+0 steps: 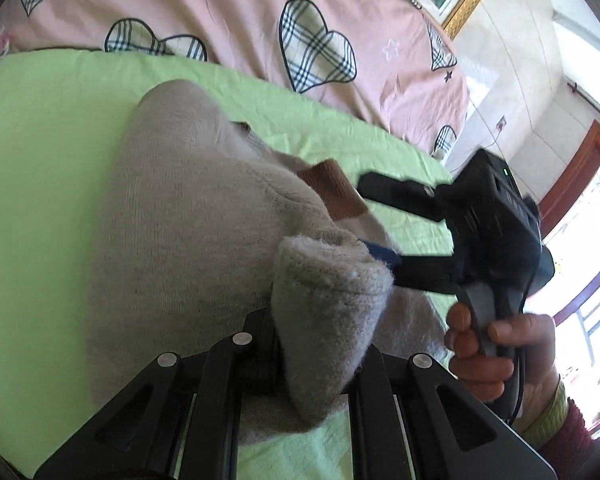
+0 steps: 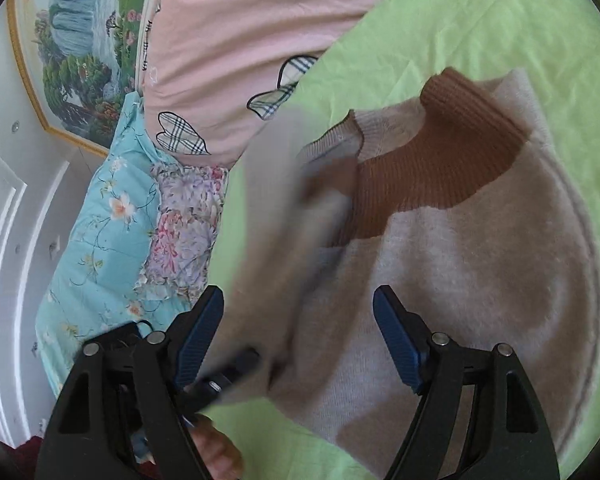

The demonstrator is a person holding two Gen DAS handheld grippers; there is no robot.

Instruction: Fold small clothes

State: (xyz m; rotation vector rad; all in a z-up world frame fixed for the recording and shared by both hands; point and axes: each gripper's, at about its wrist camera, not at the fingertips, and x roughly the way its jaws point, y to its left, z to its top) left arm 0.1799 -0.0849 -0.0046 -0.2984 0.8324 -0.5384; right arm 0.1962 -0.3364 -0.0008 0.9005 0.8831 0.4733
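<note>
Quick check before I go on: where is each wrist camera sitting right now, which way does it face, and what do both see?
Left wrist: on the left gripper, looking along its fingers, which pinch a sweater fold; the right gripper and hand show.
Right wrist: on the open right gripper, looking down at the sweater's brown collar.
Shared: sweater, green sheet, pink quilt.

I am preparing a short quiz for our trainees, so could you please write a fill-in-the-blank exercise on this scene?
1. The beige sweater lies on a ____ sheet.
2. The sweater's ribbed collar is ____.
3. The left hand-held gripper is ____ on a fold of the sweater.
4. The right hand-held gripper has its jaws ____.

Missing words: green; brown; shut; open
</note>
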